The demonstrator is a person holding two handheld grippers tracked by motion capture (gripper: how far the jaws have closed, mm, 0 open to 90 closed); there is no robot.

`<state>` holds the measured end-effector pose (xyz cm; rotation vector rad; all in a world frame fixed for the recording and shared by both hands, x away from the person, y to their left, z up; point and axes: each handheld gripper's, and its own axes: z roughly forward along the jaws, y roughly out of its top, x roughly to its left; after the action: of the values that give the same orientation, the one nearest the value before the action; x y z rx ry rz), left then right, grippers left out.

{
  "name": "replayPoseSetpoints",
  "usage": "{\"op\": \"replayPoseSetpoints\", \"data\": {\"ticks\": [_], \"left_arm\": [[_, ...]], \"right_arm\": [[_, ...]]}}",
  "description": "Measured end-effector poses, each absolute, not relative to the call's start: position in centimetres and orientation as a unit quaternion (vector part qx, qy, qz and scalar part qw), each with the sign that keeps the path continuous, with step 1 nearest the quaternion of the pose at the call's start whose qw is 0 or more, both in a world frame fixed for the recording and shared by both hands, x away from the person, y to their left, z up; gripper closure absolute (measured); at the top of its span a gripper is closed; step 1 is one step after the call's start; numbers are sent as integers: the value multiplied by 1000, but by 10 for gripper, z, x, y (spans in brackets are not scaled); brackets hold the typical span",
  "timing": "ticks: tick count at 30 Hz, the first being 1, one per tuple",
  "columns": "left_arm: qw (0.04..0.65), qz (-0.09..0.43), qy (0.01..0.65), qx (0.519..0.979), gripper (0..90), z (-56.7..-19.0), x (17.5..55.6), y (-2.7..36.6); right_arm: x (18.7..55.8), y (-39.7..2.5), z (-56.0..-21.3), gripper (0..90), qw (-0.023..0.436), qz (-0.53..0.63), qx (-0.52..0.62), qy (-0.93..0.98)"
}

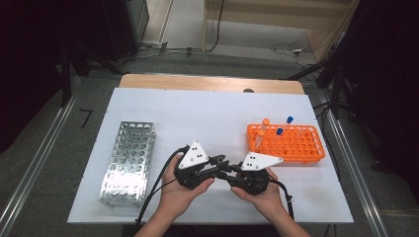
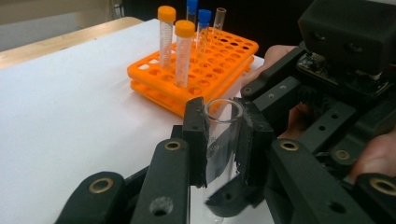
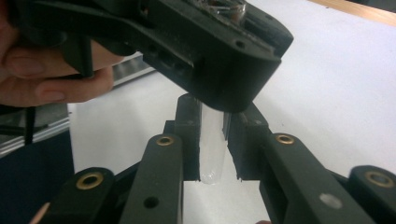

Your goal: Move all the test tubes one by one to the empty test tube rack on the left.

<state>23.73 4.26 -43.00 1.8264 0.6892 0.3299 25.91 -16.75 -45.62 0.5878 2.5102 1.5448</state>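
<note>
Both grippers grasp one clear tube (image 2: 223,135): the left gripper's (image 2: 224,140) fingers (image 2: 196,140) clench it near its open mouth, the right gripper's (image 3: 212,140) fingers (image 3: 189,140) pinch its rounded bottom. They meet above the white desk (image 1: 207,113), near its front edge. An orange rack (image 1: 291,144) with capped tubes stands just right; a metal rack (image 1: 127,162) lies left.

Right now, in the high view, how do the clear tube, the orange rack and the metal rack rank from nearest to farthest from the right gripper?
1. Clear tube: between the jaws of the right gripper, at the table's near middle.
2. Orange rack: to the right, a little farther back.
3. Metal rack: far left, beyond the left gripper.
</note>
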Motion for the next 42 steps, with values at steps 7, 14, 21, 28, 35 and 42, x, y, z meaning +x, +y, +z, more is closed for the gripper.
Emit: {"op": "replayPoseSetpoints", "data": {"ticks": [7, 14, 21, 28, 35, 42], "left_arm": [[550, 145, 306, 763, 762, -426, 240, 53], [549, 156, 327, 753, 762, -420, 244, 68], [538, 174, 349, 747, 762, -410, 247, 90], [538, 196, 365, 734, 762, -400, 249, 113], [539, 218, 379, 720, 762, -391, 255, 131], [535, 244, 397, 705, 762, -381, 267, 145]], "right_arm": [[262, -186, -455, 528, 83, 521, 210, 823], [258, -225, -449, 390, 115, 534, 225, 807], [259, -260, -446, 321, 147, 531, 263, 792], [260, -292, -446, 209, 156, 530, 285, 783], [265, -316, -448, 75, 150, 544, 300, 769], [268, -323, -451, 0, 137, 554, 297, 766]]}}
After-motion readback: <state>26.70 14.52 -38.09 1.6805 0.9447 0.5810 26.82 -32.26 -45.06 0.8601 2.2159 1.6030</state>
